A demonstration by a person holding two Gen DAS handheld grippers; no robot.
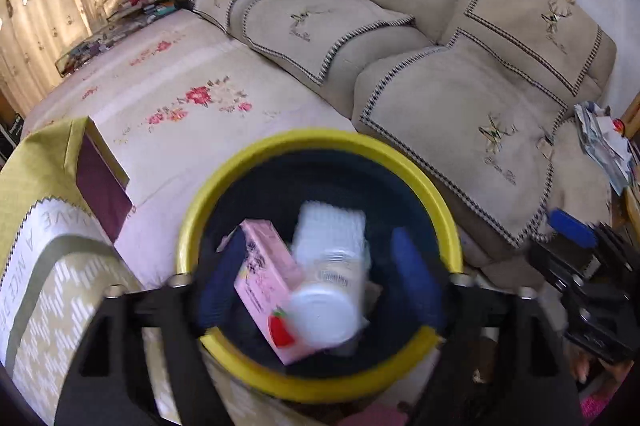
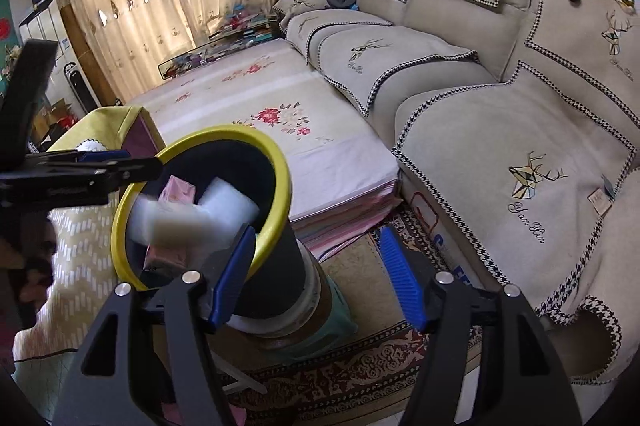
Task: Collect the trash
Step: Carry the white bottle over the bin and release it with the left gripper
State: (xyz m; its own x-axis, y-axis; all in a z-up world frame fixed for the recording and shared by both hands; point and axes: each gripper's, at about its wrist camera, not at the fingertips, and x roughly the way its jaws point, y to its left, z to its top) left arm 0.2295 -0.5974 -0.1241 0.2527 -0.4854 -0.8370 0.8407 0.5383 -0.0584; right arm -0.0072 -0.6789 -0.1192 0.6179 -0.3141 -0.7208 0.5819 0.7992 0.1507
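**Drop over the bin, next piece to find**

The beige sofa point(image 2: 500, 73), its covers embroidered with a deer and what reads as "Yan Lin", fills the right of both views, with the flowered bed point(image 2: 280, 129) beside it. Between them, on the patterned floor rug point(image 2: 360, 358), stands the yellow-rimmed trash bin point(image 1: 320, 139).

I judge I am at the release step. My left tool point(image 1: 320, 280) hangs straight over the bin mouth with its jaws wide, and the white bottle point(image 1: 332, 290) sits blurred between the fingers without either pad on it, so it looks to be falling in. A pink carton point(image 1: 266, 278) with a strawberry print lies inside the bin; its lettering is too smeared to read.

My right tool point(image 2: 320, 278) hovers just beside the bin's wall, jaws fairly wide with nothing in them.

Next I would lift the left tool clear and look for more trash.

A cloth at the left reads partly "HAVE A NICE".
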